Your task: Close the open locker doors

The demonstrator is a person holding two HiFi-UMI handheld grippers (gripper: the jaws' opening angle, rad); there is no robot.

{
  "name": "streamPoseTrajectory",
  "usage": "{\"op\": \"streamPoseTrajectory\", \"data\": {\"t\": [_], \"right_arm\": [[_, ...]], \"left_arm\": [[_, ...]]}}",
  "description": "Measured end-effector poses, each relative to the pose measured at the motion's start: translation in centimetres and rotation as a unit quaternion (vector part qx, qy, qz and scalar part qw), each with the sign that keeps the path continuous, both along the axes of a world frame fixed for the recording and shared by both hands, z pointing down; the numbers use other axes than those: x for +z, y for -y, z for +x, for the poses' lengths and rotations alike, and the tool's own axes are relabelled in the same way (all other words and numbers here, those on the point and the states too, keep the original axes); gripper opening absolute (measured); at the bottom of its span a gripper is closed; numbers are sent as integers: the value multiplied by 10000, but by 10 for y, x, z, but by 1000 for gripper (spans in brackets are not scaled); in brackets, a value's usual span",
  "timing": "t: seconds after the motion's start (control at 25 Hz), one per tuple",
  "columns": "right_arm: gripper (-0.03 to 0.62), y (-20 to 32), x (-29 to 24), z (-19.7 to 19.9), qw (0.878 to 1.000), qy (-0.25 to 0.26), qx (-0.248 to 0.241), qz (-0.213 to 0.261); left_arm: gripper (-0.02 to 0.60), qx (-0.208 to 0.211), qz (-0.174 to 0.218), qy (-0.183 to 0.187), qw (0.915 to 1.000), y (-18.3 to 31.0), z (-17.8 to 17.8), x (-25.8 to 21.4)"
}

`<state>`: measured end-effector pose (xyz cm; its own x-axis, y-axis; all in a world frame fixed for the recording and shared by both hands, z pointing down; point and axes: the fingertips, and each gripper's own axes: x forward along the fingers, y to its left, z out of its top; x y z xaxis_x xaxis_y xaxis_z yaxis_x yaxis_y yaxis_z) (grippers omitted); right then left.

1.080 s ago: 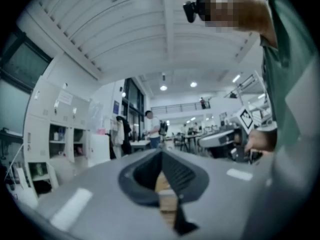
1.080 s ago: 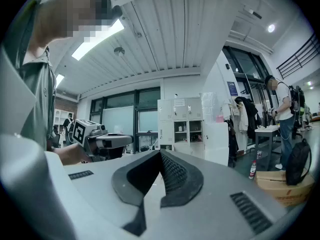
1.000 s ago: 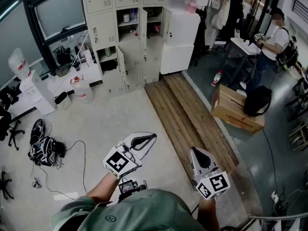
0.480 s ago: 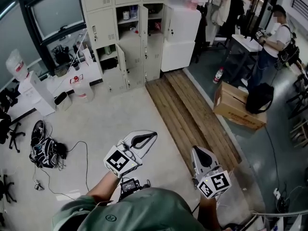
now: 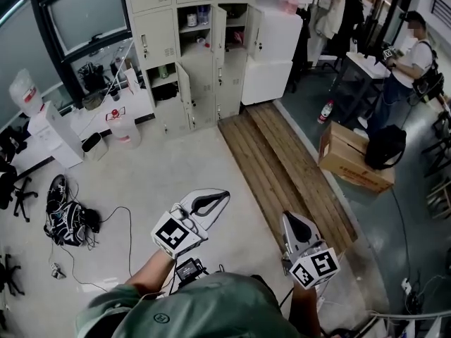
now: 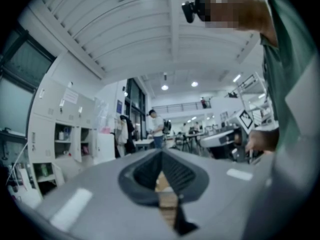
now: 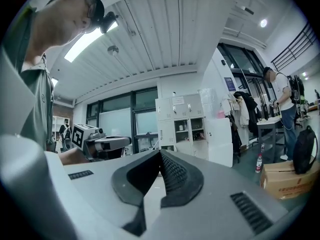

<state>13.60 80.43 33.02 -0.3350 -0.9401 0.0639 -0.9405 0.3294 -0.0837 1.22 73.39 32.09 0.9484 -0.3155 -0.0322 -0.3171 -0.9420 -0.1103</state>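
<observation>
Your left claw (image 5: 224, 197) and right claw (image 5: 287, 218) are clenched, empty. The far cream metal locker doors (image 5: 219, 28) should swing lightly; push flat near each free edge.

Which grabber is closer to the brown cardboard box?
Right. In the head view the right gripper is below and left of the cardboard box; the left gripper is farther left, beyond the wooden planks.

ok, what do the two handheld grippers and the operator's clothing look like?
Left gripper and right gripper: pale grey-white shells tapering to a point, dark ribbed pads lining the jaws. Each carries a white cube with black square markers. The person wears a green top.
</observation>
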Motion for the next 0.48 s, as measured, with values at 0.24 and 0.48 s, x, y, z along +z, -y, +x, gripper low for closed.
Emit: {"op": "streamPoseTrajectory", "data": {"t": [0.24, 0.48], "right_arm": [[5, 24, 0, 0, 9999, -5, -102, -28], [5, 55, 3, 11, 9994, 16, -331, -43]], "left_arm": [[-2, -128, -19, 12, 9999, 19, -4, 0], [-2, -372, -73, 52, 9993, 42, 2, 4]]}}
